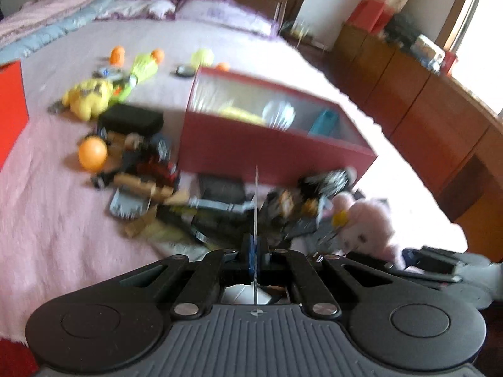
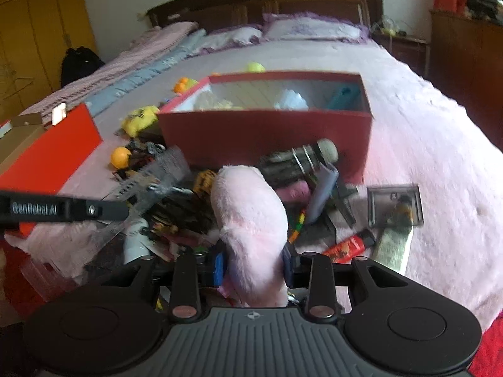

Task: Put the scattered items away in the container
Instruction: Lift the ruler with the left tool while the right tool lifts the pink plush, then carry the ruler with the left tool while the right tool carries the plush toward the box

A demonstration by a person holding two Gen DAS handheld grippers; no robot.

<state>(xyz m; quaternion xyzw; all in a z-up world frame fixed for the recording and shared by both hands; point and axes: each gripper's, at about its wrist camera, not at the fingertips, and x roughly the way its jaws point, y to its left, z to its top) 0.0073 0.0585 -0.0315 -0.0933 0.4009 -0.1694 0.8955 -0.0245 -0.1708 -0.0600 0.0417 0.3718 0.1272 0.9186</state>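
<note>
A pink plush toy (image 2: 251, 220) is clamped in the right tool (image 2: 254, 264), a clear ruler (image 1: 256, 220) pinched flat in the left tool (image 1: 256, 251); both are due over the red box (image 2: 267, 128) on the bed (image 2: 440, 157).

You see a dark red box (image 2: 264, 132) on a pale pink bedspread (image 2: 424, 144); left of the box, an orange ball (image 2: 121, 157) and yellow plush (image 2: 140, 119); before it, a pink plush (image 2: 251, 216).

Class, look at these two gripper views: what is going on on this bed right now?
A person with two handheld grippers is tidying toys into the red box. The right gripper has its jaws closed on a pink plush toy. The left gripper is shut on a thin clear ruler, seen edge-on. Many toys still lie scattered on the bed.
</note>
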